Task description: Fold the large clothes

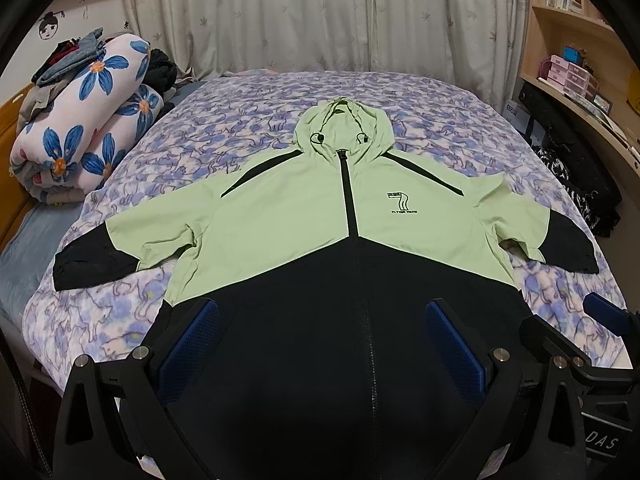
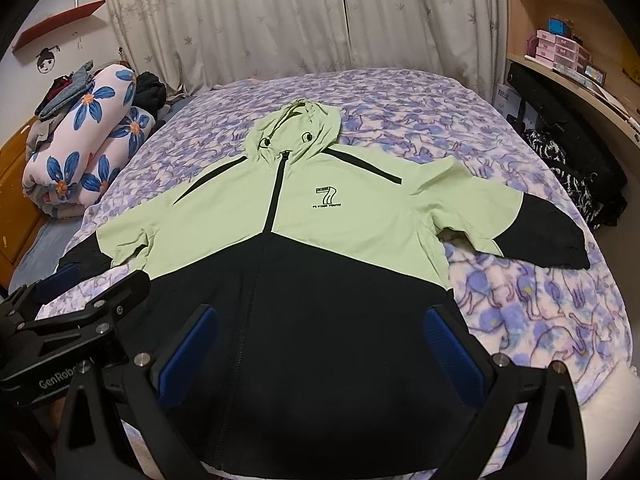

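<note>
A light green and black hooded jacket [image 1: 304, 216] lies spread flat, front up and zipped, on the bed, hood at the far end and both sleeves out to the sides. It also shows in the right wrist view [image 2: 248, 220]. My left gripper [image 1: 320, 332] is open and empty, hovering over the jacket's black lower part near the hem. My right gripper [image 2: 320, 336] is open and empty, over the black lower part a little to the right. The right gripper also shows at the edge of the left wrist view [image 1: 600, 320], and the left gripper shows in the right wrist view [image 2: 80, 300].
The bed has a purple patterned blanket [image 1: 240, 112]. A rolled flowered quilt [image 1: 92, 128] with clothes on it lies at the far left. Curtains [image 1: 320, 12] hang behind. A wooden desk and shelves [image 1: 580, 60] stand at the right, with dark bags [image 1: 576, 184] beside the bed.
</note>
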A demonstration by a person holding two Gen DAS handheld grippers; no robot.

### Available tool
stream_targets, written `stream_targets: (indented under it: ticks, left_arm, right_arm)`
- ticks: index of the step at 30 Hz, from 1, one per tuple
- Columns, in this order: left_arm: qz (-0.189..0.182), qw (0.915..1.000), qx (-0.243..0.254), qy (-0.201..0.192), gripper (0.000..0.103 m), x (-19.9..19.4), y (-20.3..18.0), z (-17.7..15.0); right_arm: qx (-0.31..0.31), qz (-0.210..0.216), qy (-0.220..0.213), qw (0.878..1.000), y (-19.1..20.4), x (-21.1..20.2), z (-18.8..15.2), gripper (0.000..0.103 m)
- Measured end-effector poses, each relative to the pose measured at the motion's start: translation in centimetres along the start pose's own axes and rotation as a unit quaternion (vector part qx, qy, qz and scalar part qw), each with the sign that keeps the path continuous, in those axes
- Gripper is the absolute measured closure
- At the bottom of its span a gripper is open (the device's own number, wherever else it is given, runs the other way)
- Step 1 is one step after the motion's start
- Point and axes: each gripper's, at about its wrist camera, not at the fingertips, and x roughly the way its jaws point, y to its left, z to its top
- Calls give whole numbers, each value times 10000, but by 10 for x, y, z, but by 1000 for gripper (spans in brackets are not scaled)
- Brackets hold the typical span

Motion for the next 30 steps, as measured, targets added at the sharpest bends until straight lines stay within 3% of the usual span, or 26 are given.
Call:
stream_targets:
  ticks: [30]
  left_arm:
    - [-3, 9999, -51, 100, 1, 1, 4, -5]
  right_arm:
    - [116, 154, 166, 9997, -2, 9, -7, 0]
